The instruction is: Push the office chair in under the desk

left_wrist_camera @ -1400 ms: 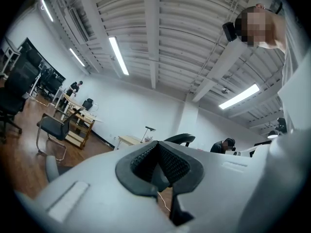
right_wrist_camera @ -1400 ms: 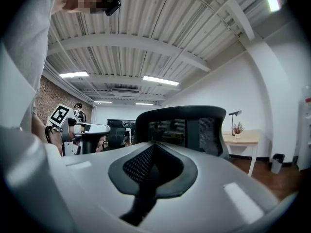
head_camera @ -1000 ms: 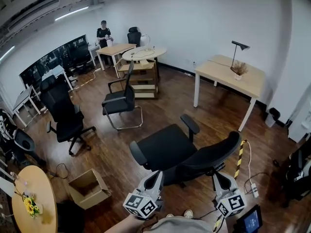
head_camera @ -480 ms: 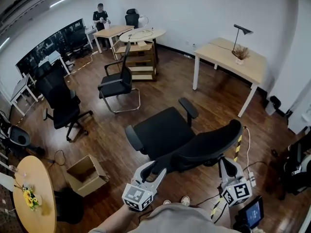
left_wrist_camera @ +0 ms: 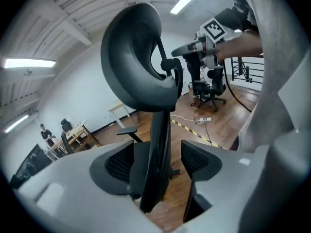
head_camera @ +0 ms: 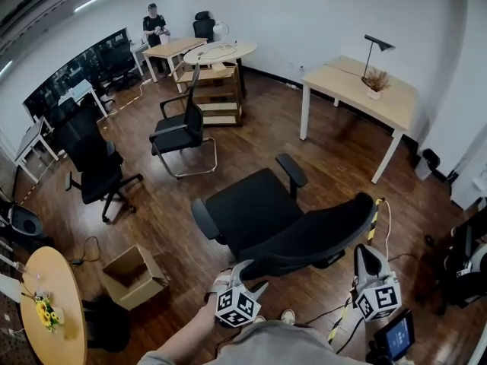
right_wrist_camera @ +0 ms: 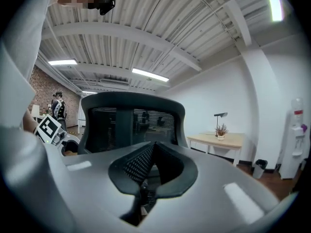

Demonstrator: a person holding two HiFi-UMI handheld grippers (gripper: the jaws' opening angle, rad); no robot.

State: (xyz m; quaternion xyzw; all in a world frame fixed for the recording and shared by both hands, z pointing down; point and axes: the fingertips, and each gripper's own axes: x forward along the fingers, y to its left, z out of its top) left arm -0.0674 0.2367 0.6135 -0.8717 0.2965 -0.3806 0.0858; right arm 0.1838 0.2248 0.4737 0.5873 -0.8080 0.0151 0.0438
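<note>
Two grippers sit behind the office chair (head_camera: pixel 255 207), and that is the sensible side: its seat faces roughly toward the pale desk (head_camera: pixel 396 120), so a shove on the backrest (head_camera: pixel 319 234) would roll it that way. The chair stands out on the wooden floor (head_camera: pixel 335 166), well apart from the desk, so I'd judge the push has hardly begun.

The left gripper (left_wrist_camera: pixel 156 161) has its jaws spread, and the thin side edge of the backrest stands between them. Bare floor shows between that edge and one pad, so it straddles the edge and does not clamp it. Held like that, I reckon, it can steer the back and stop it swinging sideways.

The right gripper (right_wrist_camera: pixel 151 150) has its jaws drawn together with nothing between them, and it points at the backrest's mesh near the other end. A closed tip makes a blunt pusher, which is probably the reason. Whether it touches the mesh I cannot tell.

On the desk a lamp (head_camera: pixel 374 52) and a small potted plant (head_camera: pixel 374 82) stand toward the wall side, out of the chair's way. The armrests (head_camera: pixel 293 171) stick out at the sides and look like the parts that could catch on the desk's legs (head_camera: pixel 303 120), so the aim wants to be between those legs
</note>
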